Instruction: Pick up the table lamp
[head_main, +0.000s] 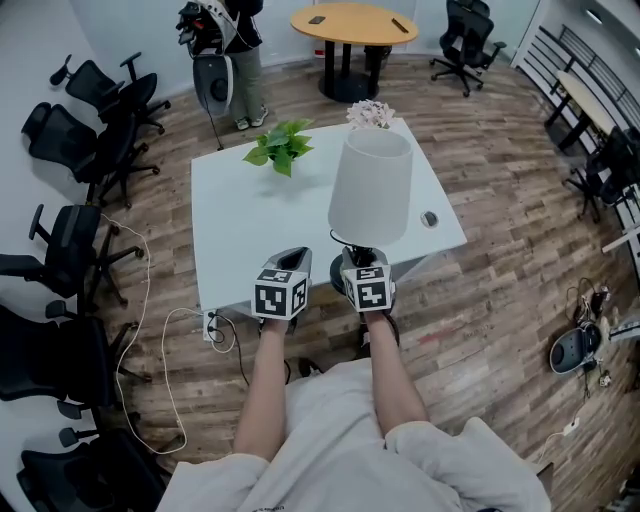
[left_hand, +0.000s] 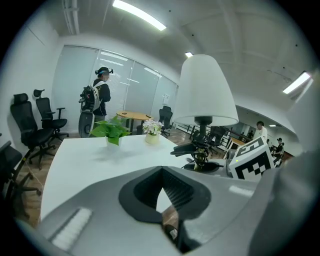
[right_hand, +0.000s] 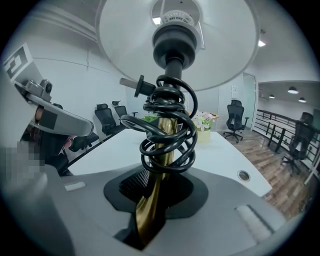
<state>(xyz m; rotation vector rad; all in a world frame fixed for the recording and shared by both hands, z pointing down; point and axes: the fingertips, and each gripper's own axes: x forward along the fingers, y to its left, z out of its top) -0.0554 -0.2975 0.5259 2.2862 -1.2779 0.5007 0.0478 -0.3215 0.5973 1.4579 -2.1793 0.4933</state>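
Right gripper view shows the right gripper (head_main: 366, 272) clamped low on the brass stem (right_hand: 152, 200) of the table lamp (head_main: 370, 185), at the white table's (head_main: 240, 230) near edge; left gripper (head_main: 283, 290) closed, empty; likely top-heavy, stem slick, shade (right_hand: 175, 40) delicate, so keep the hold on the stem.

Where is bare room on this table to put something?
The widest bare patch is the left half of the table, between the green plant and the near edge, left of the table lamp. Crowded: the far edge with plant and flowers, and round the lamp.
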